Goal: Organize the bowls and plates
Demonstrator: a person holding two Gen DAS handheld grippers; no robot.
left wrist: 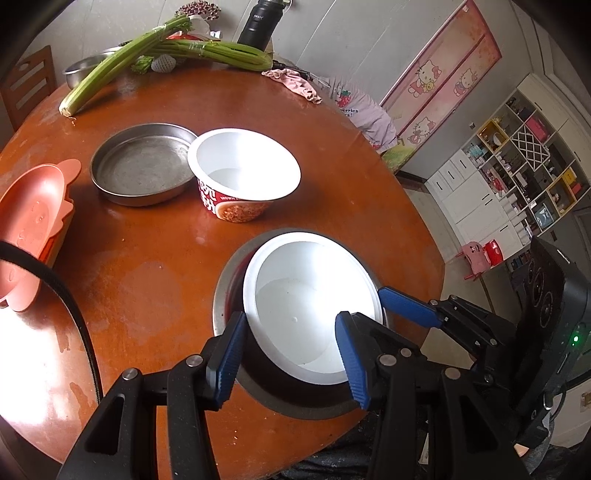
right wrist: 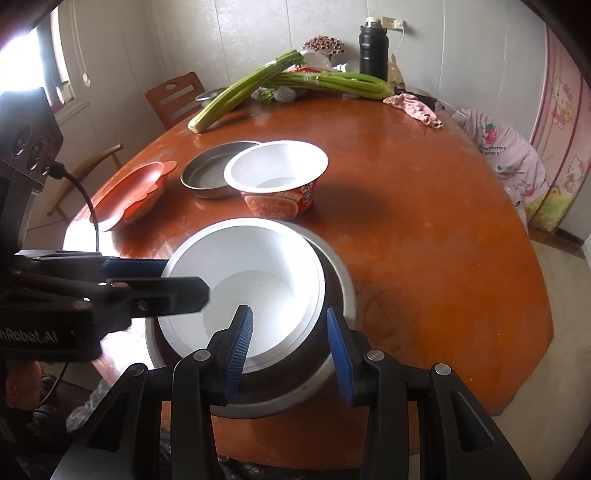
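Note:
A white paper bowl sits tilted inside a steel bowl at the near table edge. My left gripper is open, its fingers straddling the white bowl's near rim. My right gripper is open too, its fingers either side of the white bowl's rim; it shows in the left wrist view. Farther back stand a second red-printed noodle bowl, a steel plate and orange plates.
Celery stalks, a black flask, a small steel bowl and pink cloth lie at the far side of the round wooden table. Chairs stand behind it.

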